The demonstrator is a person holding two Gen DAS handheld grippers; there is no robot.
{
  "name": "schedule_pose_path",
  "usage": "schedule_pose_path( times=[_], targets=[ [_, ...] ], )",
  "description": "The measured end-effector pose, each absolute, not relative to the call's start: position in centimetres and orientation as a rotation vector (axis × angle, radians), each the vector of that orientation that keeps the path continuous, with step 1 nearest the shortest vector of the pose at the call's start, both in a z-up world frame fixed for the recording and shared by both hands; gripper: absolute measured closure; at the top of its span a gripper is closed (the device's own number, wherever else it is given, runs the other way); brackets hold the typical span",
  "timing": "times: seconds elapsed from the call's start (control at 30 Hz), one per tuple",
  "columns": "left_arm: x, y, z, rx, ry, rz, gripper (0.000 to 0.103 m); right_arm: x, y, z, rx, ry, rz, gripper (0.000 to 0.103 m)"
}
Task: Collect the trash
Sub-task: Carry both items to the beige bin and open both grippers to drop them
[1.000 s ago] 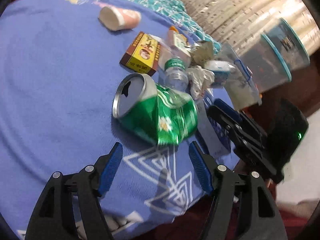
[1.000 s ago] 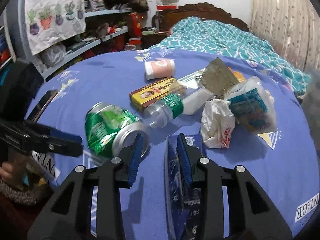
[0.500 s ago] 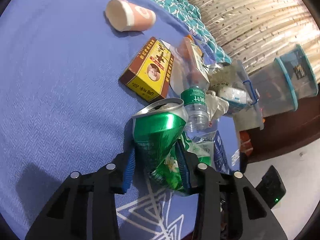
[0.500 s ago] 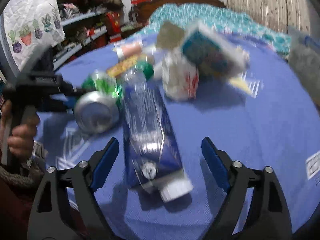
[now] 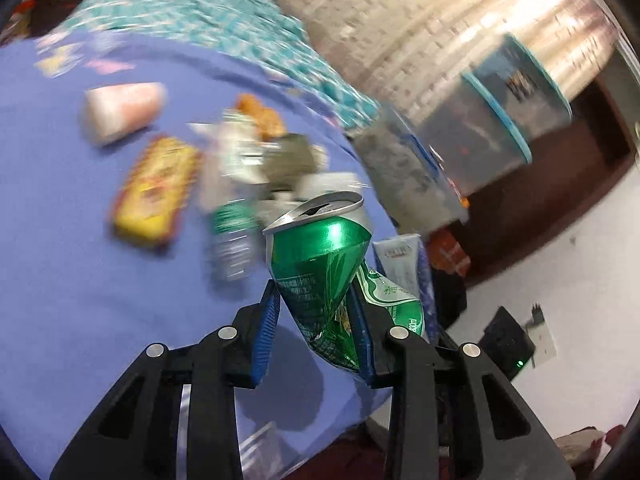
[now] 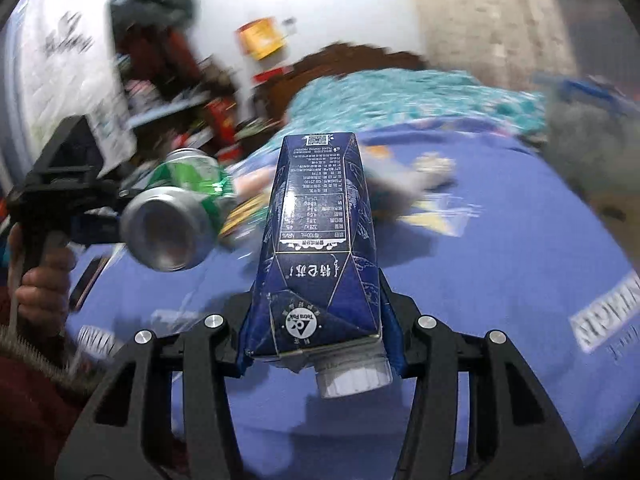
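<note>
Over the blue bedspread (image 6: 500, 280) our left gripper (image 5: 316, 314) is clamping one green can (image 5: 320, 268) marked "330ml"; at three o'clock, our right gripper (image 6: 316, 320) is clamping one navy "Tetra Pak" carton (image 6: 320, 240).

My left claw (image 5: 316, 312) is holding a crushed green aluminium can (image 5: 320, 264) between its pads, above the near edge of the blue cloth-covered tabletop (image 5: 60, 260). Beyond the can, a clear plastic bottle with a green label (image 5: 232, 240) is lying on the tabletop, with a yellow and brown cardboard box (image 5: 154, 192) to its left and a pale pink paper cup (image 5: 122, 110) lying farther back. My right claw (image 6: 320, 332) is gripping a dark blue drink carton (image 6: 316, 248), its white cap (image 6: 352, 376) pointing back toward me, to the right of the can.
</note>
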State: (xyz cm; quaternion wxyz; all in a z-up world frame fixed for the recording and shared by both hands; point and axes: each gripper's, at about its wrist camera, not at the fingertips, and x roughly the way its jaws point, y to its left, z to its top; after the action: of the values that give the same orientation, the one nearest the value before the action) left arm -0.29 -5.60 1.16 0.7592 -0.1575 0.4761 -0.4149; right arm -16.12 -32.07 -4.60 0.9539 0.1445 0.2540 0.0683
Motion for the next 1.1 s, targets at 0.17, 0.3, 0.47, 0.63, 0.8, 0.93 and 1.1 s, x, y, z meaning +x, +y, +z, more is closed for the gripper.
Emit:
schedule_pose_path(
  times=[0.17, 0.3, 0.47, 0.63, 0.8, 0.93, 1.1],
  targets=[
    [1.3, -18.8, 2.3, -0.139, 1.072, -1.019, 0.071, -17.8, -41.8, -6.5, 0.55, 0.484, -0.067, 0.051],
    [2.6, -32.1, 2.0, 0.02, 1.122, -1.105, 0.071, -19.0, -50.3, -7.7, 0.759, 0.455, -0.219, 0.051],
    [3.1, -46.0, 0.5, 0.214, 1.124, -1.148, 0.071, -19.3, -59.5, -9.9, 0.956, 0.434, -0.352, 0.051],
    [3.0, -56.7, -2.1, 0.381, 1.1, -1.122, 0.07, -17.3, -64.4, -11.6, 1.034, 0.445, -0.425, 0.046],
    [3.1, -58.2, -2.1, 0.356, 1.095, -1.111, 0.06, -17.8, -66.0, -11.5, 1.019, 0.38, -0.489, 0.033],
    [2.5, -53.2, 1.5, 0.27, 1.061, -1.182, 0.06, -18.9, -65.2, -10.1, 0.96, 0.302, -0.518, 0.034],
    [-0.7, -41.7, 5.1, 0.19, 0.955, -1.292, 0.056, -17.1, -61.4, -8.6, 0.904, 0.317, -0.386, 0.047]
  ],
)
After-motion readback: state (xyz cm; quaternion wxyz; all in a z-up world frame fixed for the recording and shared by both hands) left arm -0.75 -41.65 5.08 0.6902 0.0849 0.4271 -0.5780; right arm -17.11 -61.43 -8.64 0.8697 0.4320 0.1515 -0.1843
